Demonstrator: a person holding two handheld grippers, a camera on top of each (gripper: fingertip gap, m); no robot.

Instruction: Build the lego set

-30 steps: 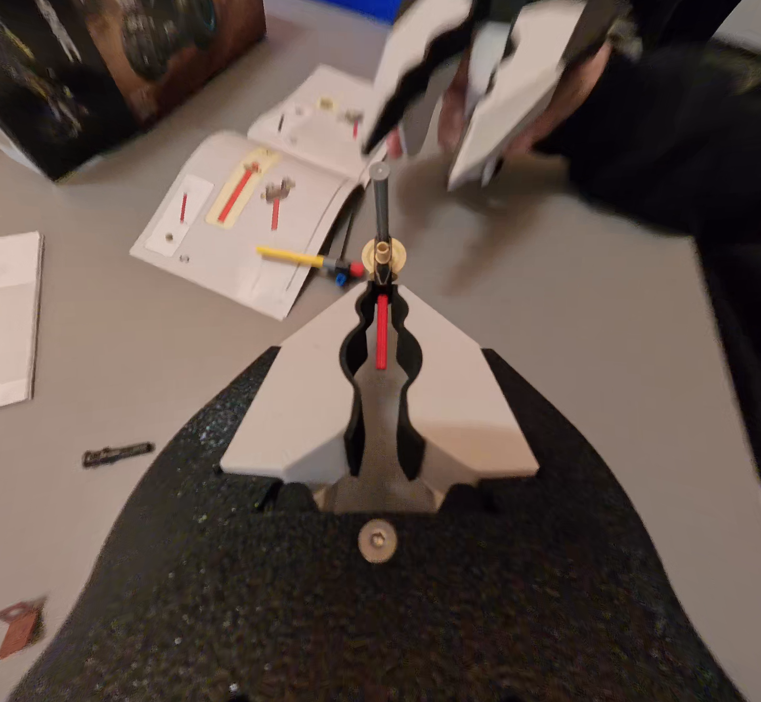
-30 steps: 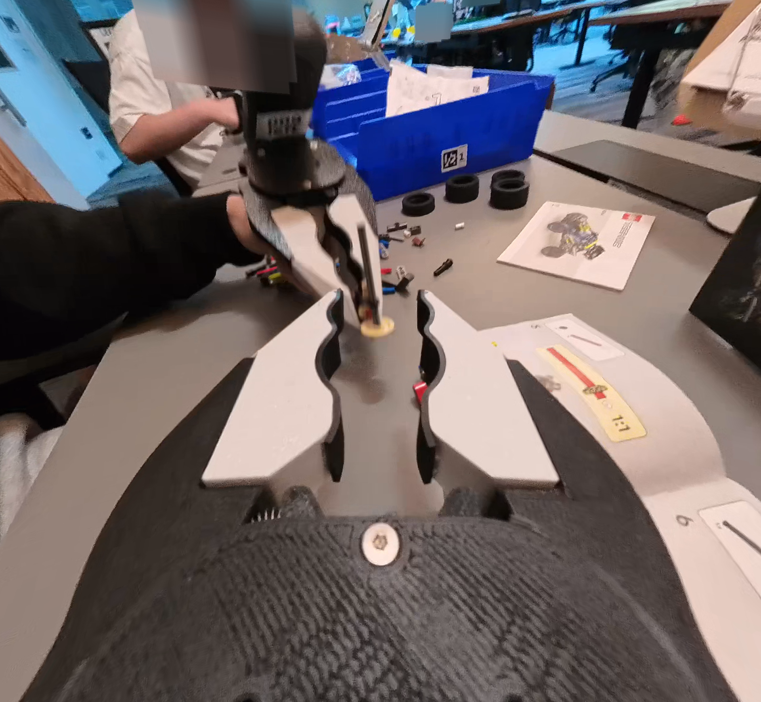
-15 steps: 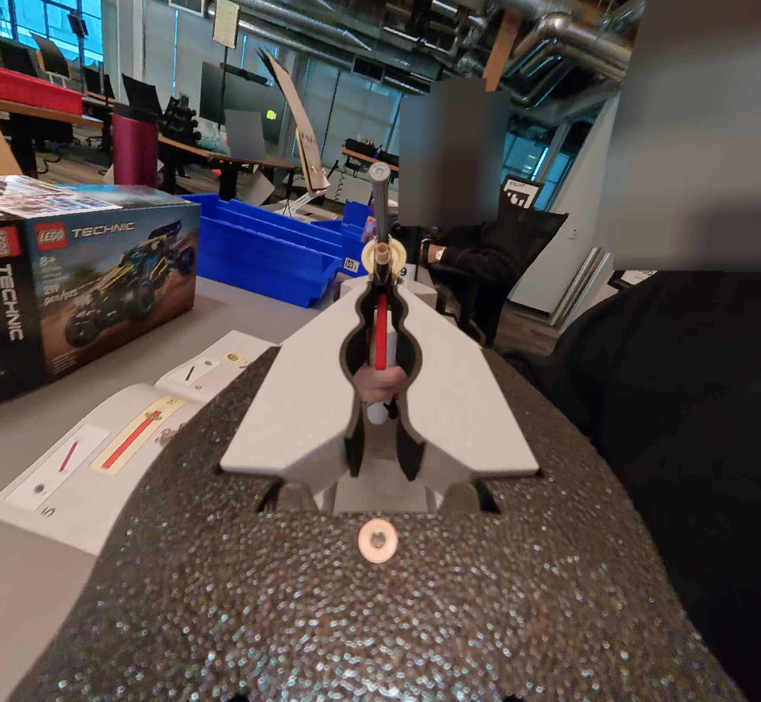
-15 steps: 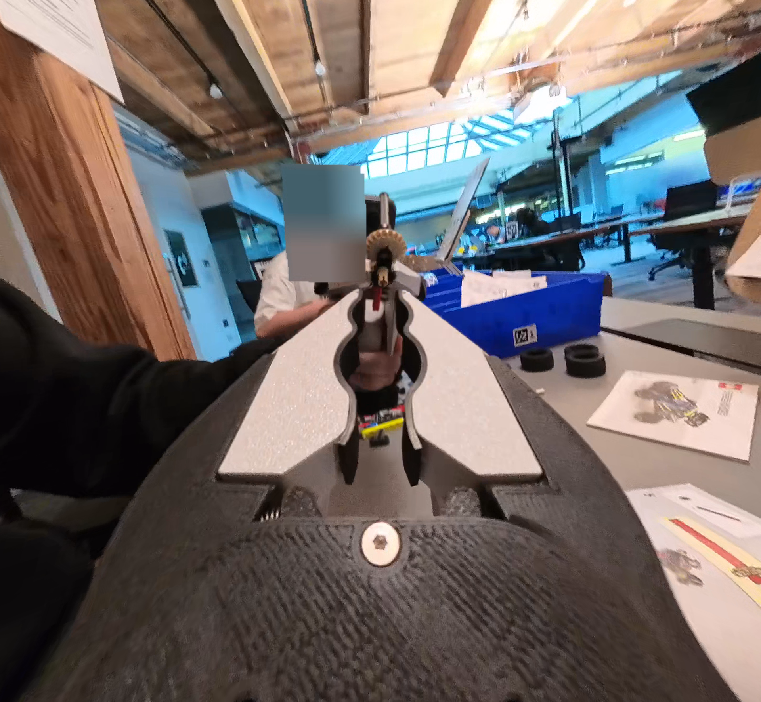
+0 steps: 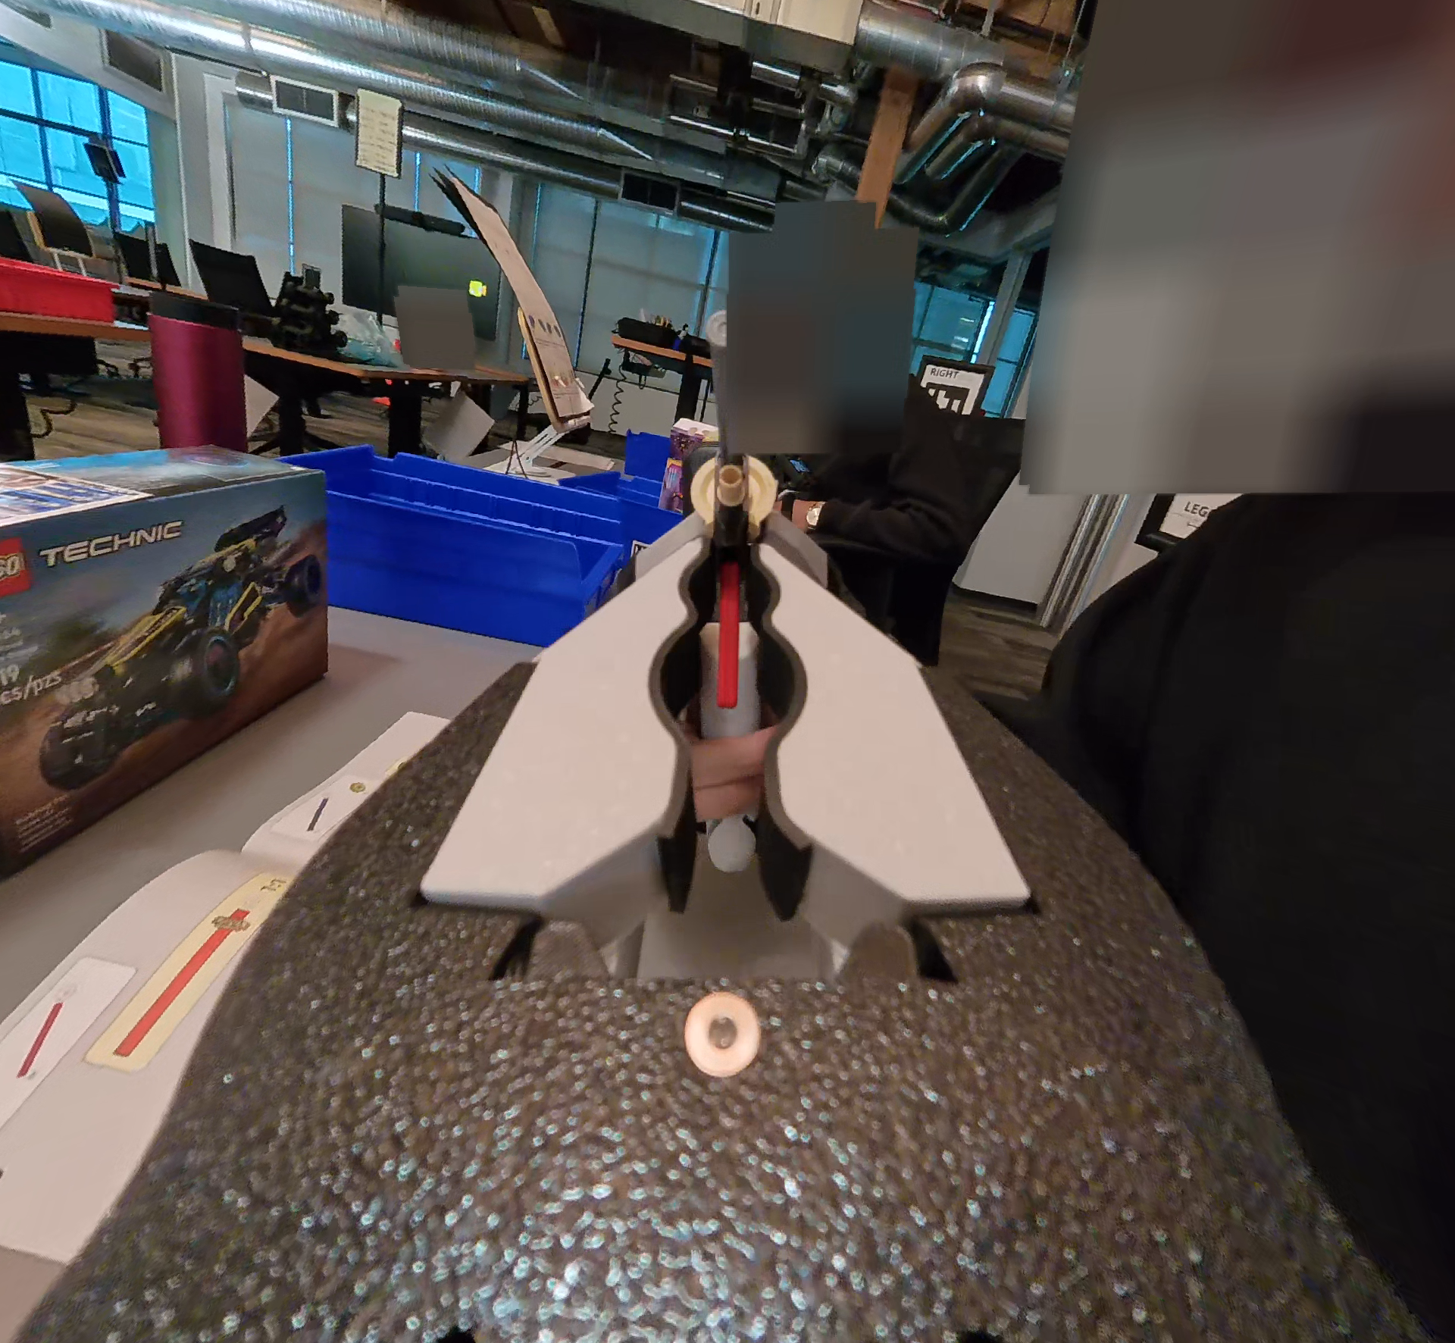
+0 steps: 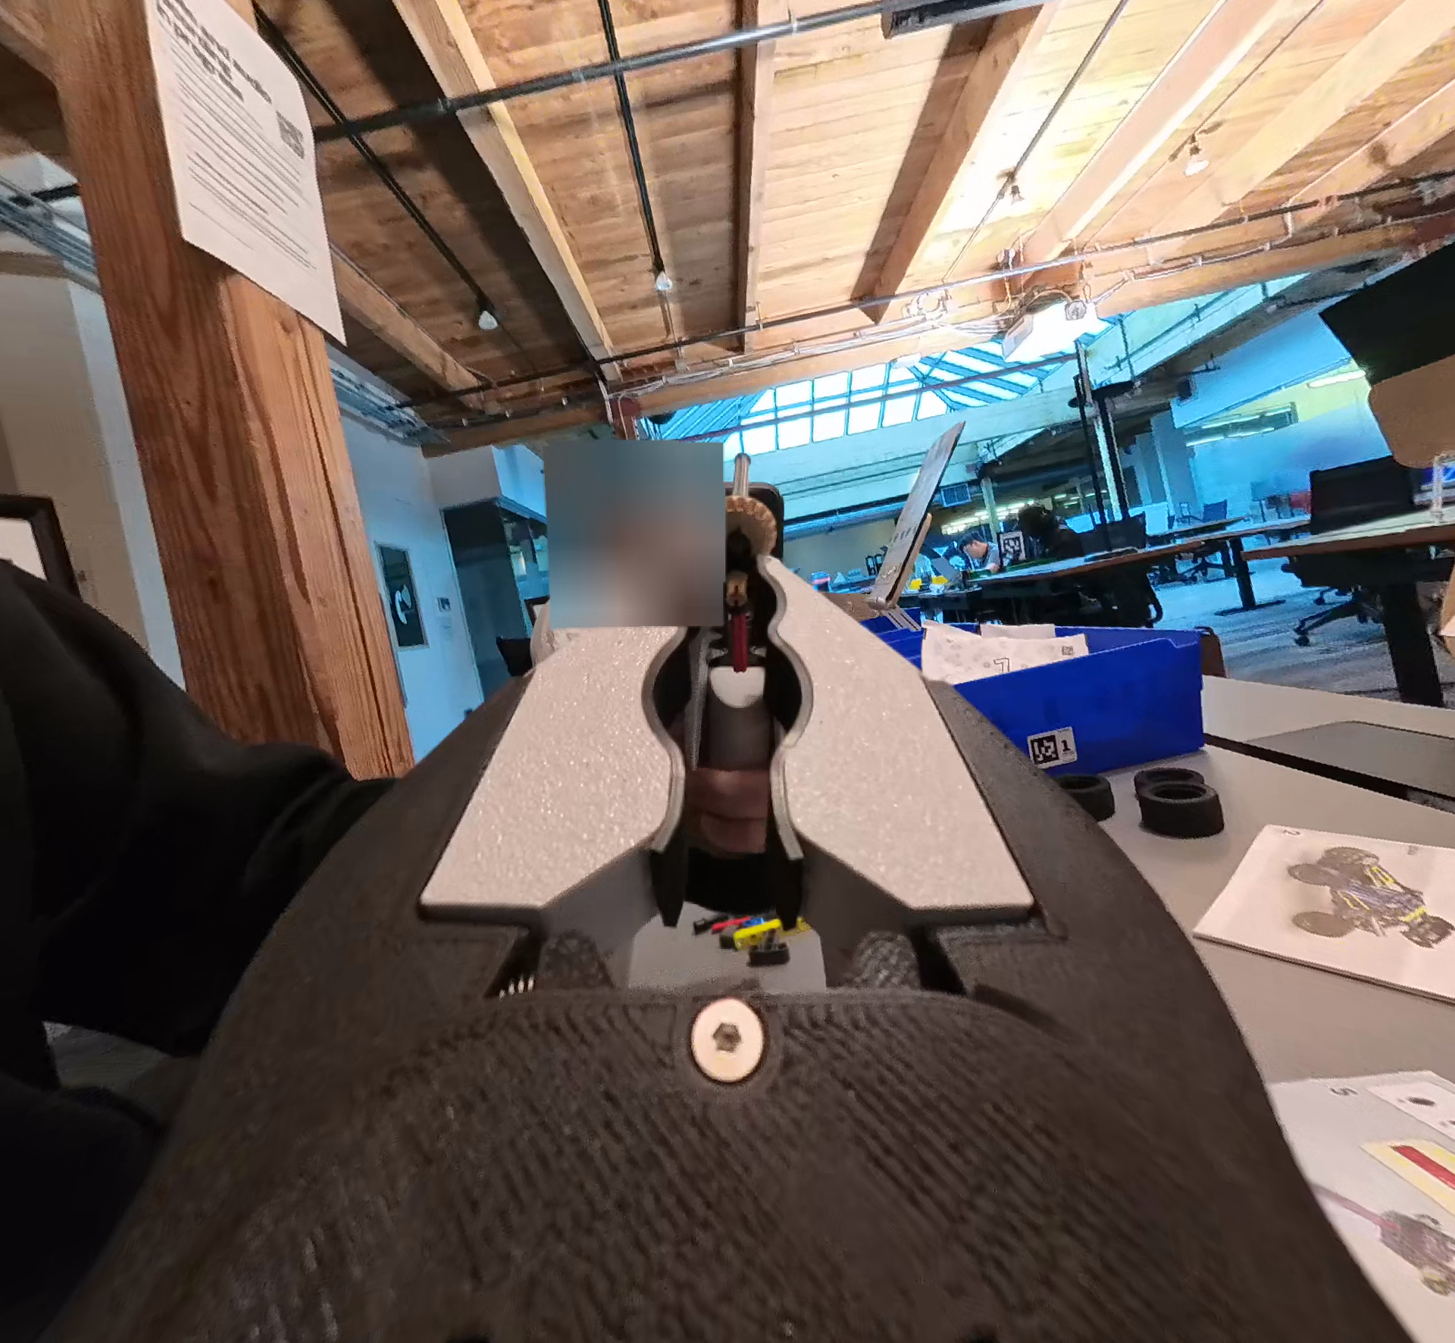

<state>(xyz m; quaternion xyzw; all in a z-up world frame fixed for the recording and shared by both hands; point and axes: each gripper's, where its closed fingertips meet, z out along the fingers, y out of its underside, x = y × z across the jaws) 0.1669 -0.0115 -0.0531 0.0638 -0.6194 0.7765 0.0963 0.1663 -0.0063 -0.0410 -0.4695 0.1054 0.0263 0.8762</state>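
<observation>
The left gripper [image 5: 732, 526] pinches a red rod [image 5: 728, 636] carrying a tan gear [image 5: 732, 494] and grey rod [image 5: 718, 376], raised above the table [image 5: 441, 667]. The right gripper [image 6: 740, 581] clamps the same stack.

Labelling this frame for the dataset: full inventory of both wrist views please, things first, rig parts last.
axle assembly: 1, red axle, tan gear, grey rod, pinched at the fingertips of both grippers
set box: 1, dark with buggy picture, table left in left view
storage bins: blue, table's far side, count unclear
instruction pages: white, open, low left in left view
booklet: 1, white, table right in right view
tyres: 3 visible, black, beside a bin
loose parts: small mixed pile, seen between right fingers
tumbler: 1, maroon, far desk
table: grey
left gripper: grey fingers, shut
right gripper: grey fingers, shut
</observation>
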